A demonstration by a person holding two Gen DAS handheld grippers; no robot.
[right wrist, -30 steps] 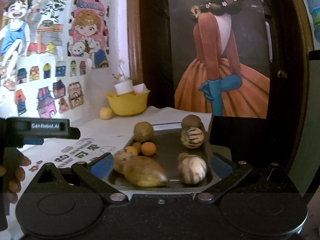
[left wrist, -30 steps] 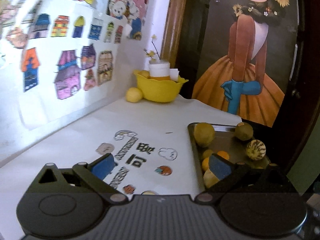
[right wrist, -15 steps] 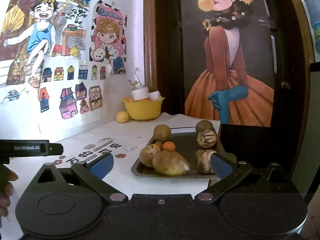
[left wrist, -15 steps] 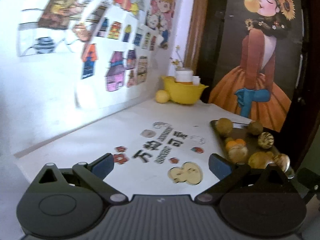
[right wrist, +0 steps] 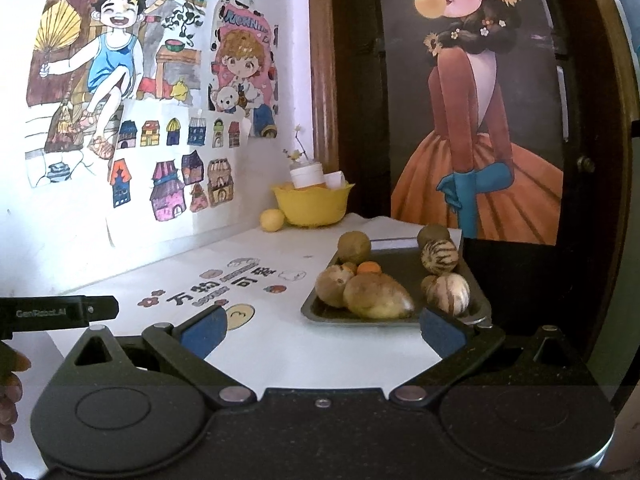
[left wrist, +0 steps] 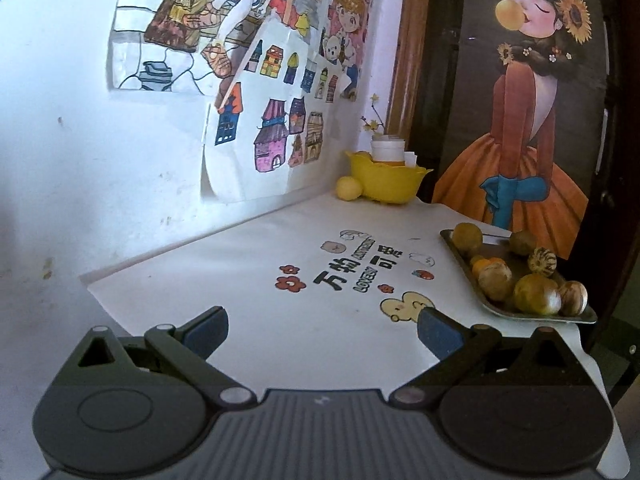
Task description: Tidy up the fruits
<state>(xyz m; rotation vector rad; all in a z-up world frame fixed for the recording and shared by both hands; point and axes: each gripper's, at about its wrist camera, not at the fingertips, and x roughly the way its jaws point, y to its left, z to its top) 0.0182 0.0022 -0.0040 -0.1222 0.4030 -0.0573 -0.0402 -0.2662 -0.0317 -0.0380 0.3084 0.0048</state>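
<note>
A dark metal tray (right wrist: 400, 268) (left wrist: 454, 246) on the white table's right side holds several fruits: brownish round ones, striped ones (right wrist: 440, 257) and small oranges (right wrist: 369, 267). A yellow bowl (right wrist: 314, 205) (left wrist: 385, 183) stands in the far corner with a yellow fruit (right wrist: 272, 220) (left wrist: 349, 189) beside it. My right gripper (right wrist: 320, 326) is open and empty, back from the tray's near edge. Well left of the tray, my left gripper (left wrist: 322, 330) hovers open and empty over the table's near part.
Printed stickers and text mark the white tabletop (left wrist: 280, 280). Drawings cover the wall (left wrist: 120, 120) on the left. A dark door with a painted poster (right wrist: 480, 120) stands behind the table. The bowl holds a white jar (right wrist: 306, 176). A hand (right wrist: 10, 392) grips the left tool at the lower left.
Both grippers have pulled back and away from the tray, so the table and tray look smaller and farther. The left one also swung left. Both stayed open.
</note>
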